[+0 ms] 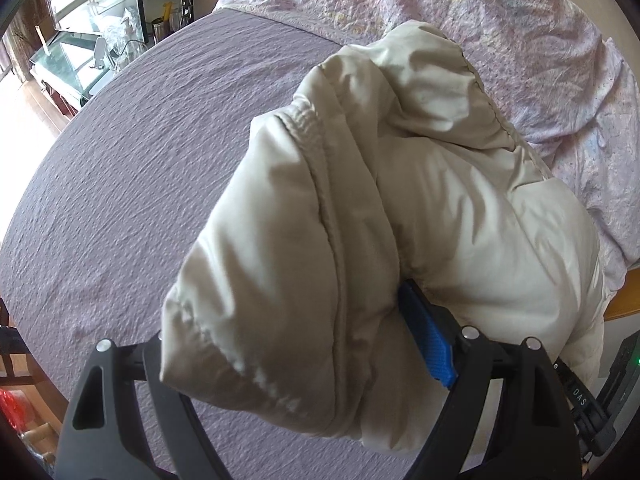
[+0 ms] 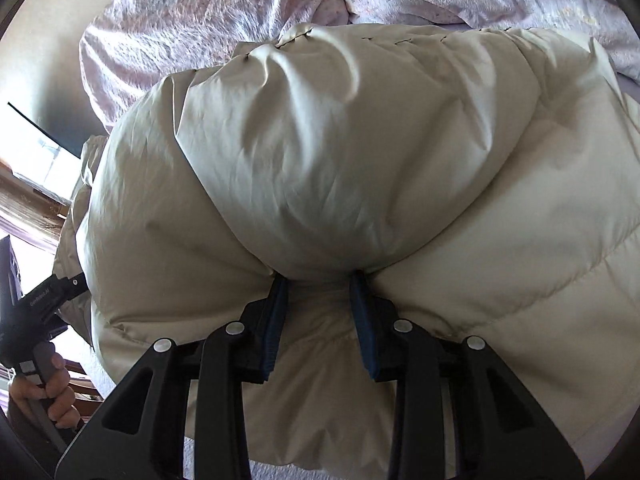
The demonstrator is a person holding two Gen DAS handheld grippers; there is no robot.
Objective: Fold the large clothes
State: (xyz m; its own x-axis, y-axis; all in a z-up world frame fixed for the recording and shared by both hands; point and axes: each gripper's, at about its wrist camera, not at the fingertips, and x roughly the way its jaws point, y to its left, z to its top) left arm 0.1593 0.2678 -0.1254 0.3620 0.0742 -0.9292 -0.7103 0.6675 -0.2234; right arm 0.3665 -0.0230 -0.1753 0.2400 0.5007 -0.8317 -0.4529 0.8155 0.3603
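Both grippers are gripping a cream puffy jacket [image 1: 400,208] and holding it up over the bed [image 1: 140,160], so the step in hand looks like carrying one part of the jacket across for a fold. The left gripper [image 1: 304,344] is pinching a thick padded roll, seemingly a sleeve or edge with a gathered seam; only one blue pad is showing, the other being buried in the cloth, so its jaws are clamped on the jacket. The right gripper [image 2: 320,308] is squeezing a bunched fold of the jacket [image 2: 340,160] between both blue pads, jaws part-way closed on it. The next move probably calls for lowering both ends together onto the purple sheet and keeping the slippery, bulky padding from springing back. A crumpled pink floral quilt [image 1: 500,32] is lying beyond.
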